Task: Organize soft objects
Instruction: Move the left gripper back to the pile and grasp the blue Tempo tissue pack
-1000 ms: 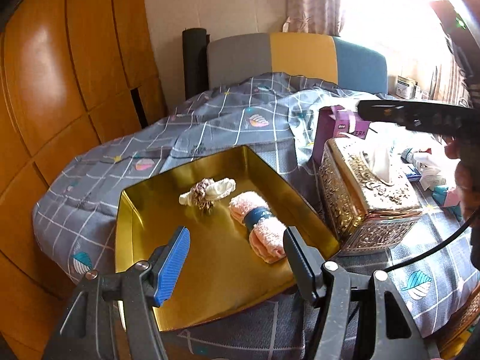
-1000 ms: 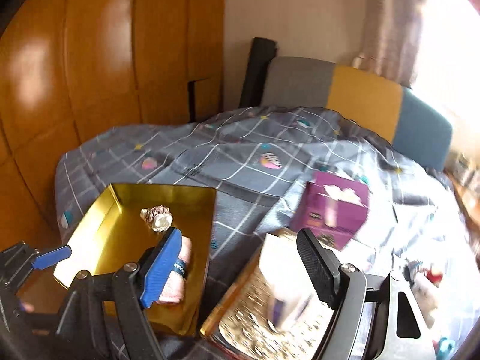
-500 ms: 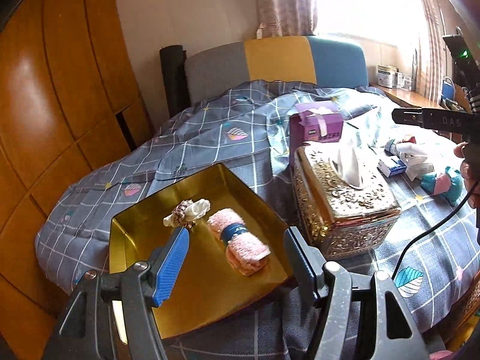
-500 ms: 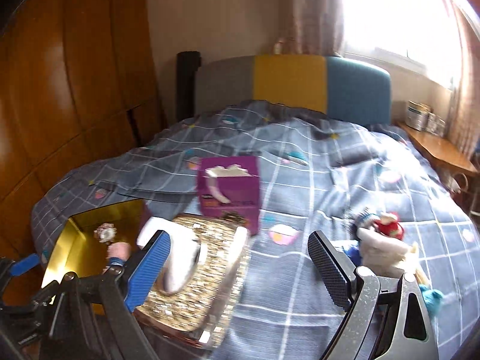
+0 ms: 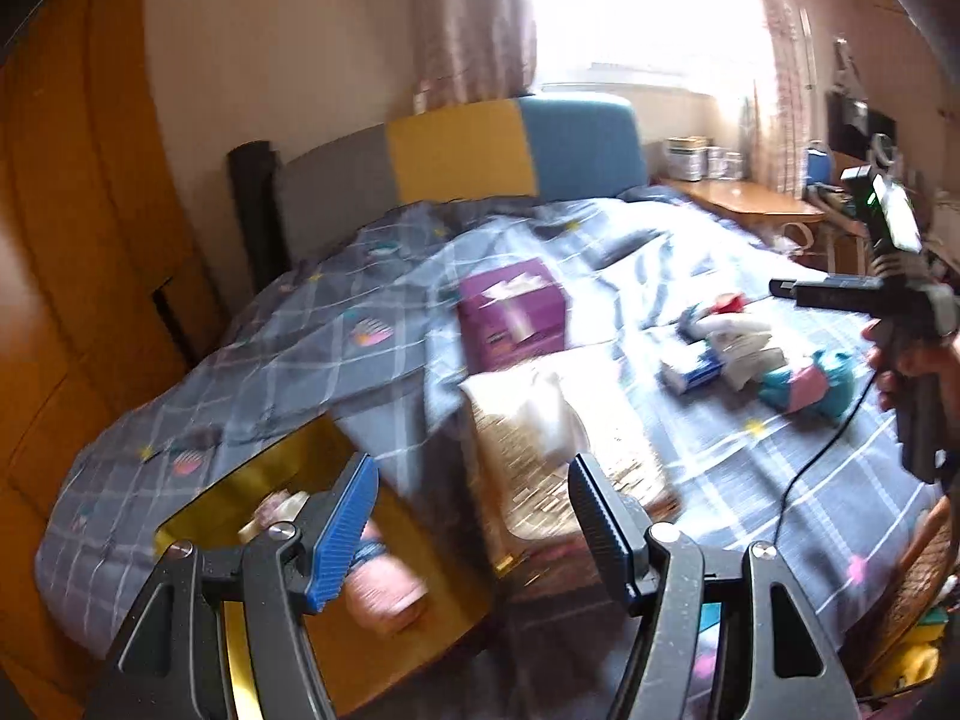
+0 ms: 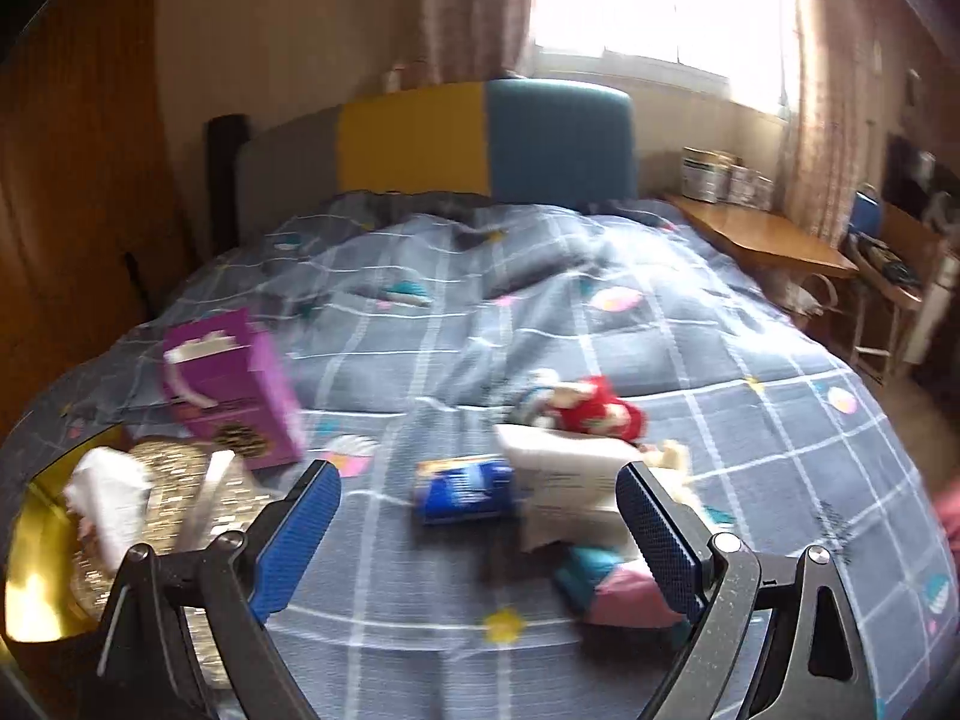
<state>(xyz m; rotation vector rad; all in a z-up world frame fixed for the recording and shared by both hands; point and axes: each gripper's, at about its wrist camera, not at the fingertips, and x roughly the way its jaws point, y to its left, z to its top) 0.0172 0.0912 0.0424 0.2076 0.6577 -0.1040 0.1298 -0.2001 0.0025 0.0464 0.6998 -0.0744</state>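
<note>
A gold tin tray [image 5: 288,456] lies on the bed and holds a rolled pink towel [image 5: 384,591] and a small cream item [image 5: 270,519], partly hidden by my fingers. My left gripper [image 5: 471,519] is open and empty above the tray's right side. My right gripper [image 6: 480,531] is open and empty over a pile of soft toys: a red and white plush [image 6: 591,408], a white plush [image 6: 570,474], a teal and pink plush [image 6: 606,588]. The pile also shows in the left wrist view [image 5: 804,387]. Both views are blurred.
A gold ornate tissue box [image 5: 564,450] stands right of the tray, a purple tissue box [image 5: 513,315] behind it. A blue and white pack [image 6: 462,489] lies by the toys. A wooden side table [image 6: 762,237] stands at the bed's right. Wood panelling [image 5: 72,240] is at left.
Both grippers have swung to the right. The tray has slid to the lower left of the left view. The toy pile has come under the right gripper. Both stay open.
</note>
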